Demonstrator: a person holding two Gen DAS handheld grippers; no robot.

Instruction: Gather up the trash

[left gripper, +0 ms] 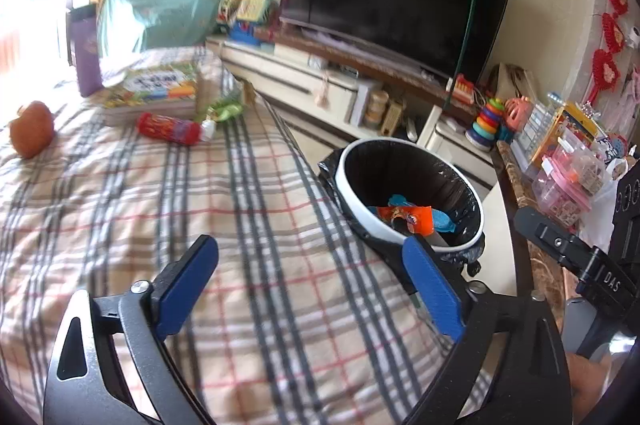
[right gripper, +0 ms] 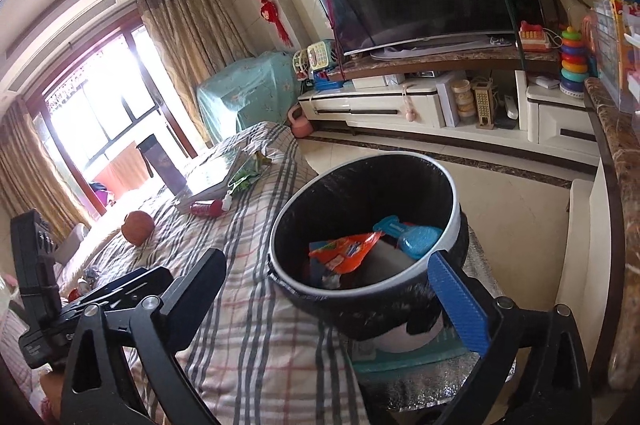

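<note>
- Left wrist view: my left gripper (left gripper: 310, 285), spread and empty, hovers over the bed (left gripper: 120, 193); bin (left gripper: 472, 221) holds wrappers.
- Right gripper (right gripper: 328, 293), also spread, faces the bin (right gripper: 452, 225).
- Next, I judge: reach the red tube (left gripper: 170, 129).

Plaid beige, grey and red bedcover (left gripper: 120, 193); white-rimmed, black-lined bin (right gripper: 456, 225); orange wrapper (right gripper: 344, 251).

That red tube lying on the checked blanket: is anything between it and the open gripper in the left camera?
Nothing visible. The red tube lies ahead of the open left gripper with only bare checked blanket between them. The stack of books and green wrapper lie beyond it.
</note>
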